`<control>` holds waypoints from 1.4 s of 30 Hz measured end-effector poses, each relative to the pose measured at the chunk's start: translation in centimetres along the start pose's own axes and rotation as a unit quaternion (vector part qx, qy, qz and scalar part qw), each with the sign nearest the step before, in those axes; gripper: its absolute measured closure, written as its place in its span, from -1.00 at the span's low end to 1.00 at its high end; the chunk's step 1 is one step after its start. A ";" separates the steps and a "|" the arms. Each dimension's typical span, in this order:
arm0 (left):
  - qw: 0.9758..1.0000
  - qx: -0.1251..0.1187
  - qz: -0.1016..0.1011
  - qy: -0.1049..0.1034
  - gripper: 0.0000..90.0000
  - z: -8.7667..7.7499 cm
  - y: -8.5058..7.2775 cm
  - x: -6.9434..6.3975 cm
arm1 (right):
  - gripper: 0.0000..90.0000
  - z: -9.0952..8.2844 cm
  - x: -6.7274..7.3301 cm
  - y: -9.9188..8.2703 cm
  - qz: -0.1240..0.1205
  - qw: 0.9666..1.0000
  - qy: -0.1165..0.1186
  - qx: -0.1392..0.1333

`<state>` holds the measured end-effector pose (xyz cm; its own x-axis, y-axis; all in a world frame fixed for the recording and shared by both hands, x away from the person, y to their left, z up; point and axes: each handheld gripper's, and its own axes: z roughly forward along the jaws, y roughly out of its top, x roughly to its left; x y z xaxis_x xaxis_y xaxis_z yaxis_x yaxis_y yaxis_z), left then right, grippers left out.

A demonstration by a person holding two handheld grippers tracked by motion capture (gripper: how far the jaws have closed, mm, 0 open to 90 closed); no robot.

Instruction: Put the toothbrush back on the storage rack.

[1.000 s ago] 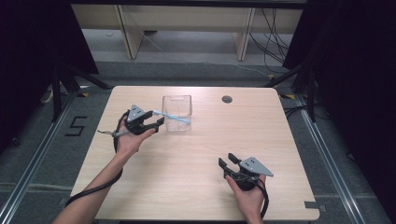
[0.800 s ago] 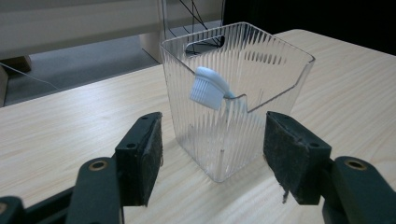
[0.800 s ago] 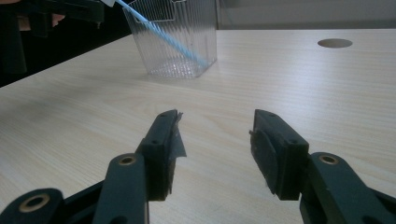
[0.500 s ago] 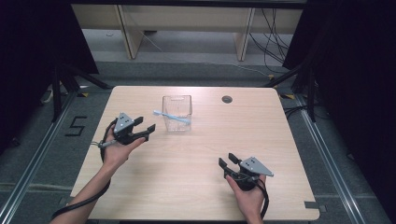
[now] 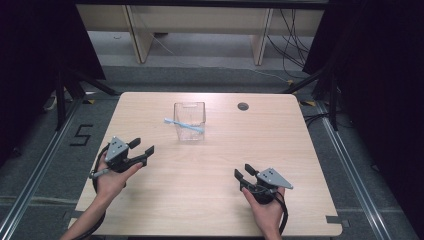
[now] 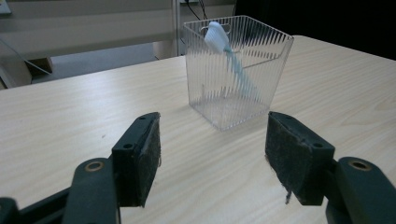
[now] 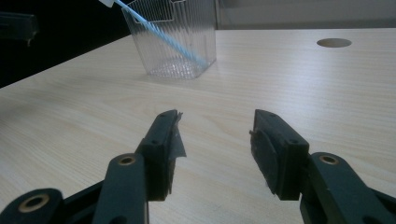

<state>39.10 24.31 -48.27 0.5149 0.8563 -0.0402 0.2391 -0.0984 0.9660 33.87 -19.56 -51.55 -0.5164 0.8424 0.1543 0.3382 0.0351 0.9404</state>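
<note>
A clear ribbed plastic cup [image 5: 190, 121] [image 6: 236, 70] [image 7: 173, 39] stands upright at the table's far middle. A light blue toothbrush [image 5: 184, 125] [image 6: 229, 56] [image 7: 161, 37] leans inside it, its head sticking out over the left rim. My left gripper [image 5: 141, 147] [image 6: 212, 154] hovers open at the table's left side, well short of the cup, with nothing between its jaws. Near the front right, my right gripper [image 5: 244, 173] [image 7: 215, 140] rests open and empty, jaws aimed toward the cup.
A round cable hole [image 5: 243, 106] [image 7: 334, 43] sits in the wooden tabletop [image 5: 220, 165] at the far right of middle. Shelving legs and cables stand beyond the far edge. Dark floor surrounds the table.
My left gripper has let go of the toothbrush, which now leans in the cup, and has pulled back toward the table's left front. The right gripper has stayed put.
</note>
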 end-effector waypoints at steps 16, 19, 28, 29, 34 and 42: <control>1.000 -0.011 -0.011 0.013 -0.23 -2.8 -3.6 0.1 | 0.15 0.0 0.0 0.0 0.003 1.000 -0.001 0.003; 1.000 -0.015 -0.013 0.014 -0.26 -2.9 -4.1 0.2 | 0.15 0.0 0.0 0.0 -0.004 1.000 -0.012 0.005; 0.999 -0.012 -0.012 0.031 -0.33 -3.3 -5.1 0.2 | 0.15 0.1 0.0 -0.1 -0.007 1.000 -0.004 0.001; 0.999 -0.013 -0.011 0.032 -0.33 -3.3 -5.1 0.2 | 0.15 0.1 0.0 -0.1 -0.007 1.000 -0.004 0.002; 0.999 -0.023 -0.016 0.036 -0.33 -3.5 -5.2 0.3 | 0.15 0.1 0.1 -0.1 -0.002 1.000 -0.005 0.000; 0.999 -0.024 -0.016 0.040 -0.31 -3.6 -5.2 0.2 | 0.15 0.3 0.1 -0.1 0.000 1.000 -0.002 0.001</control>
